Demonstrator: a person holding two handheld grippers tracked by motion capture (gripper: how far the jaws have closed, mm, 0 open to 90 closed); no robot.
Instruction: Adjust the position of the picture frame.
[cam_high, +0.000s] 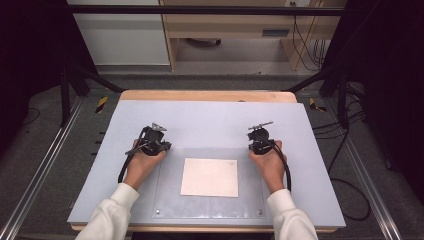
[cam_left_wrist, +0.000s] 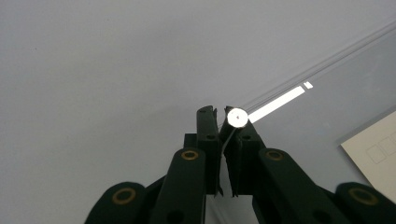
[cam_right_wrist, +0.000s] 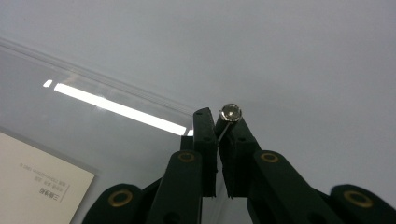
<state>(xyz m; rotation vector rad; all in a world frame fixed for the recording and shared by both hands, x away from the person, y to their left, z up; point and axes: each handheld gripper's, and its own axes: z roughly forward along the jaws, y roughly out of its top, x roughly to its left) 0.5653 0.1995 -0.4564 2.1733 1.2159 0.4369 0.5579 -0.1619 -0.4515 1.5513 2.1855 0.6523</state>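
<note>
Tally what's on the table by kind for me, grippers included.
Grippers: 2, left gripper and right gripper, both shut
Clear sheet: 1
Paper card: 1
Round corner studs on the sheet: 4, one by each gripper
Total: 8

Clear sheet (cam_high: 210, 175) lies flat on table (cam_high: 210, 115), near front edge. Paper card (cam_high: 209, 177) rests at sheet's centre. Left gripper (cam_high: 152, 140) sits at sheet's far left corner, right gripper (cam_high: 260, 139) at far right corner. Card lies between, nearer the person.
</note>
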